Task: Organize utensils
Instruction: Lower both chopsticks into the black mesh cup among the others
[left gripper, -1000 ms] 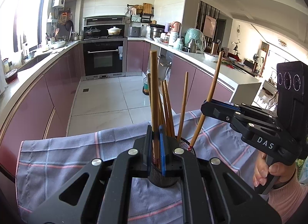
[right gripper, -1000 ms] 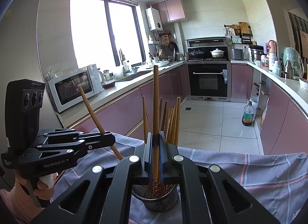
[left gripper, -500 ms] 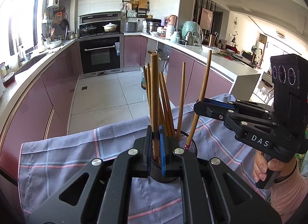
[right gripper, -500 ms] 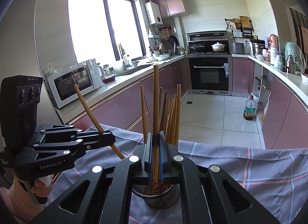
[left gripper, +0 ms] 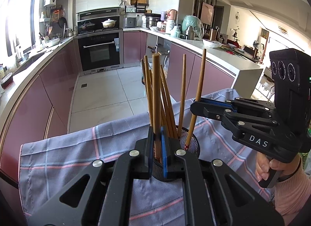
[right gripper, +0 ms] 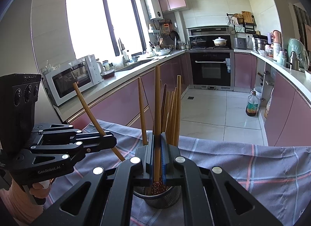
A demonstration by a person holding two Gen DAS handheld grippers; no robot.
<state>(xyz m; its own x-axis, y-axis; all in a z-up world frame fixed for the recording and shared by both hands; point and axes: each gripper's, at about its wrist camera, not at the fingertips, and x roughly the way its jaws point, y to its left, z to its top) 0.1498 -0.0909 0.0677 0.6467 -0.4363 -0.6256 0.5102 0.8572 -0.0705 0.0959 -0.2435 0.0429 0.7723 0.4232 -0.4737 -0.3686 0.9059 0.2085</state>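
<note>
Both grippers clamped on one chopstick each: left gripper (left gripper: 157, 144), right gripper (right gripper: 157, 154). Tips inside holder (left gripper: 191, 144) below jaws. Release pending; bundle (left gripper: 165, 97) already stowed.

A checked grey cloth (left gripper: 64, 154) with pink lines fills the lower frame. Behind it, pink cabinets (left gripper: 134, 46) flank a black oven (left gripper: 101, 51) at upper centre. A white microwave (right gripper: 72, 78) sits at left, an oil bottle (right gripper: 252, 104) on the floor at right.

Right hand-held gripper (right gripper: 157, 160) clamping a chopstick (right gripper: 157, 109) over mesh holder (right gripper: 161, 196), left hand-held gripper (right gripper: 108, 140) seemingly gripping another.
</note>
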